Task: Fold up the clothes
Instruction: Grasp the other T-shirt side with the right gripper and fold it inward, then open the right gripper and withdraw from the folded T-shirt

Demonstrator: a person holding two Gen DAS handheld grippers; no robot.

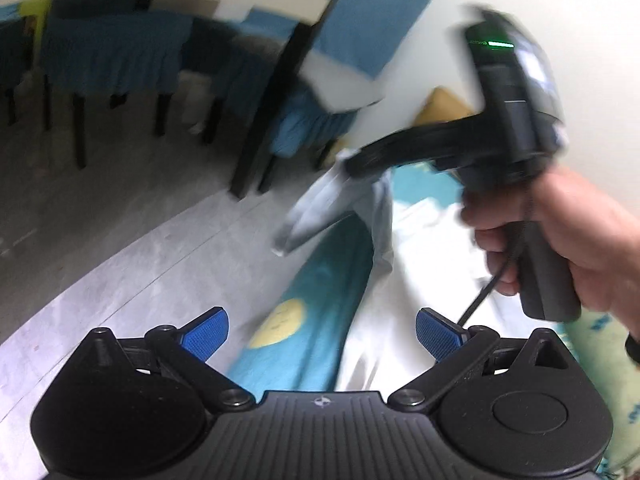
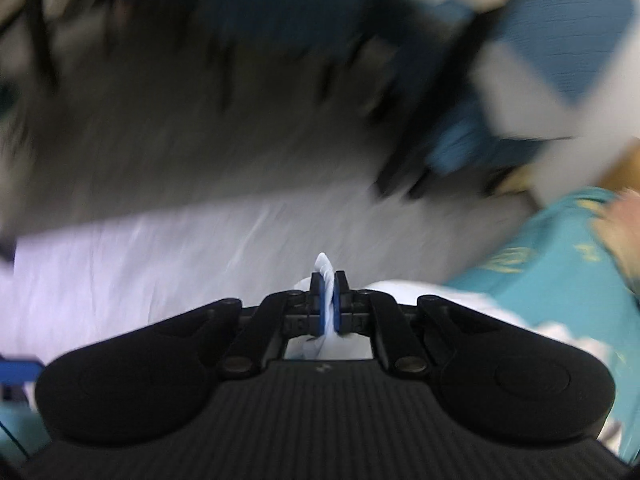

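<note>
Left gripper: jaws wide apart, nothing between the blue pads. Right gripper: jaws clamped on a pinch of pale-blue garment, which hangs from it above the teal patterned sheet. Right hand grips the handle. Heavy blur.

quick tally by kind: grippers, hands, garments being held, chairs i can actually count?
Grippers: 2, left gripper open, right gripper pinching the pale blue garment.
Hands: 1, right hand.
Held garments: 1.
Blue-covered chairs: at least 3, one nearest; blur hides any more.
Total: 7.
</note>
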